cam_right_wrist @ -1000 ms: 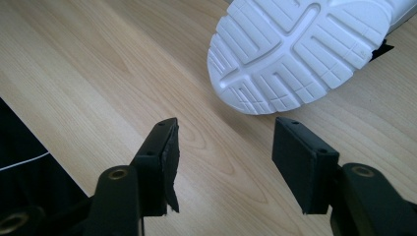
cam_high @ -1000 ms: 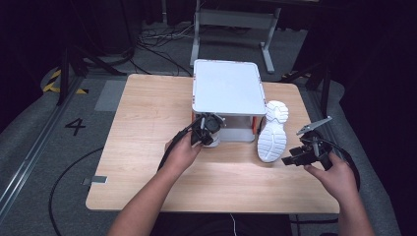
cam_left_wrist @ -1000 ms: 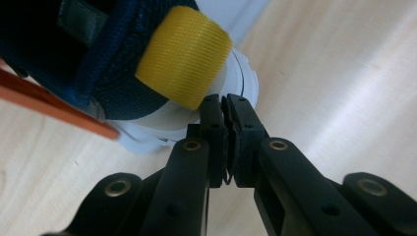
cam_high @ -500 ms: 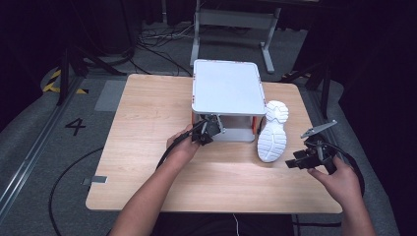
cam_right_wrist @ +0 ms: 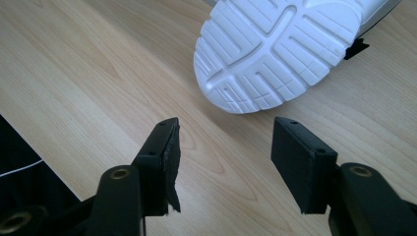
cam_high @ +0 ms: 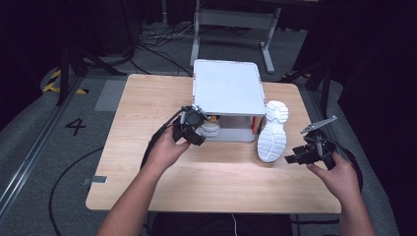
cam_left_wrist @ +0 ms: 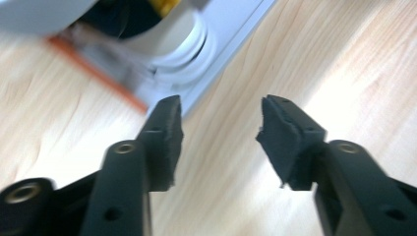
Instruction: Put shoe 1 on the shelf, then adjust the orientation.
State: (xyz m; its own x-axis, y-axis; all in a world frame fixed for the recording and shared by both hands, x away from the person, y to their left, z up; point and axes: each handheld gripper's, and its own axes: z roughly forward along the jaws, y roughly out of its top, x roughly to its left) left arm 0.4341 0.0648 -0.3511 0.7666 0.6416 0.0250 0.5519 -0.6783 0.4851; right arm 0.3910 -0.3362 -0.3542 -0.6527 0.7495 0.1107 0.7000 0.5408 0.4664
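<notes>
The white shoe [cam_high: 209, 129] sits on the lower level of the small white rack [cam_high: 227, 88], under its flat top board, at the rack's front left corner on the tabletop [cam_high: 147, 98]. In the left gripper view its rounded white end [cam_left_wrist: 184, 42] shows blurred inside the rack, beside an orange strip. The left hand-held gripper [cam_high: 193, 129] hovers just in front of that shoe; its jaws have just been opening and now stand released, with nothing but bare wood between the pads [cam_left_wrist: 167, 132].

A second white shoe [cam_high: 273, 130] lies against the rack's right side, sole turned up, its tread pattern plain in the right gripper view [cam_right_wrist: 275, 49]. The right hand-held gripper [cam_high: 300, 157] is held low over the tabletop just to the right of this shoe's near end, jaws spread and empty, apart from the sole.

Beyond the tabletop lie grey floor, cables and a metal frame.
</notes>
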